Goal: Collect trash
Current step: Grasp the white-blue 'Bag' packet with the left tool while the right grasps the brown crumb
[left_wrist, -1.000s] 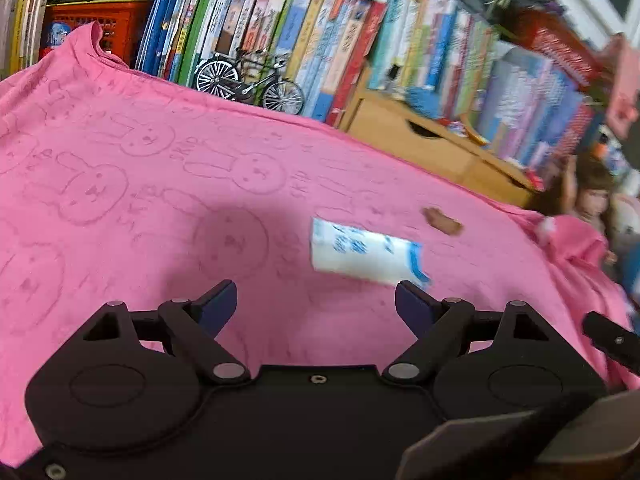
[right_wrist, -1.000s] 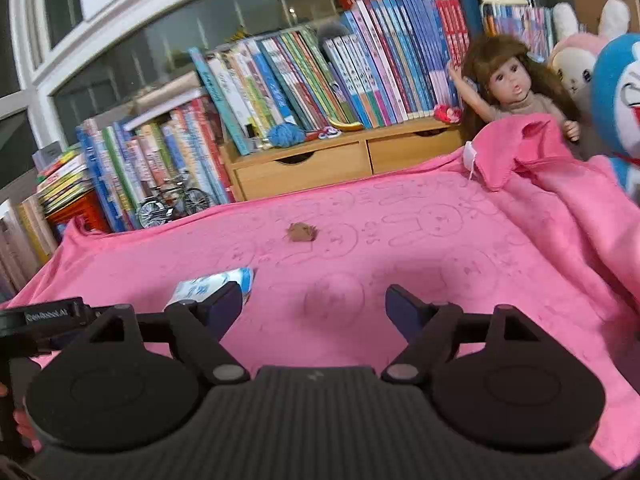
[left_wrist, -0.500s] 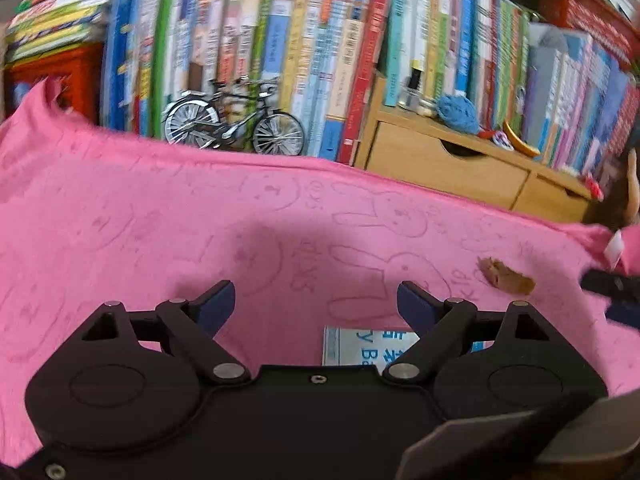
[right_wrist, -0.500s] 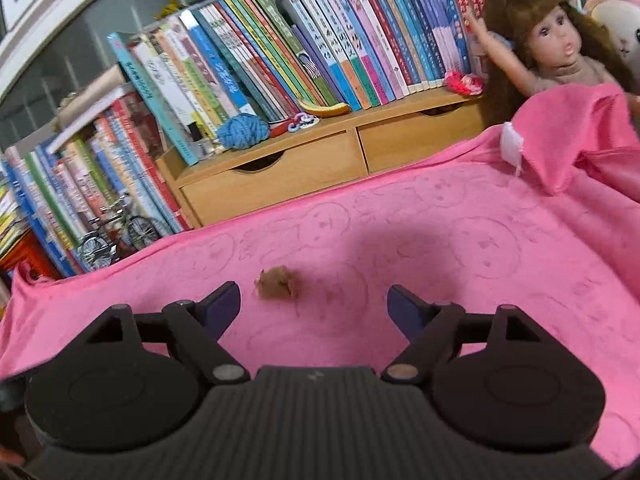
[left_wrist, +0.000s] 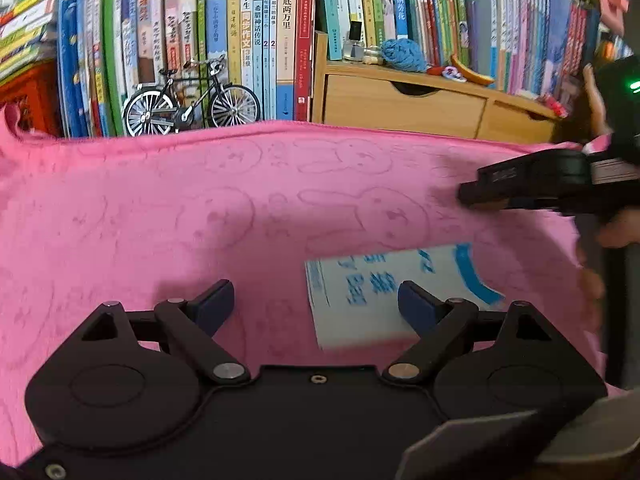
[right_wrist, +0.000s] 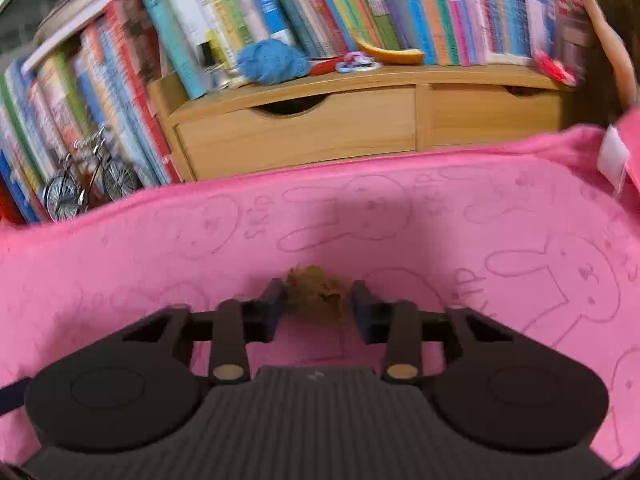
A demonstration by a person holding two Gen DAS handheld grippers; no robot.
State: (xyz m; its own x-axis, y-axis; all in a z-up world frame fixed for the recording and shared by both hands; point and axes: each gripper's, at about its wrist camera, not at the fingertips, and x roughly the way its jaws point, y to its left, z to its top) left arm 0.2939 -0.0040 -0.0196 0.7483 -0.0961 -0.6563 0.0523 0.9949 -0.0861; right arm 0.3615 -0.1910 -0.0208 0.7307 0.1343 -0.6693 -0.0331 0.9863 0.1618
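Pink blanket (left_wrist: 168, 216) bears packet (left_wrist: 360, 292) and brown scrap (right_wrist: 316, 292).

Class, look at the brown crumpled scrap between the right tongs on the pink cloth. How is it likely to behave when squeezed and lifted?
The brown scrap looks crinkled and ragged like a dry leaf, so it will probably crush or crumble as the right tongs close on it. It seems thin, so likely very light. Bits may flake onto the pink cloth.

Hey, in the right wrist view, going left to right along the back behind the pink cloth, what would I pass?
Toy bicycle → blue yarn ball → yellow banana-shaped thing → doll's raised arm.
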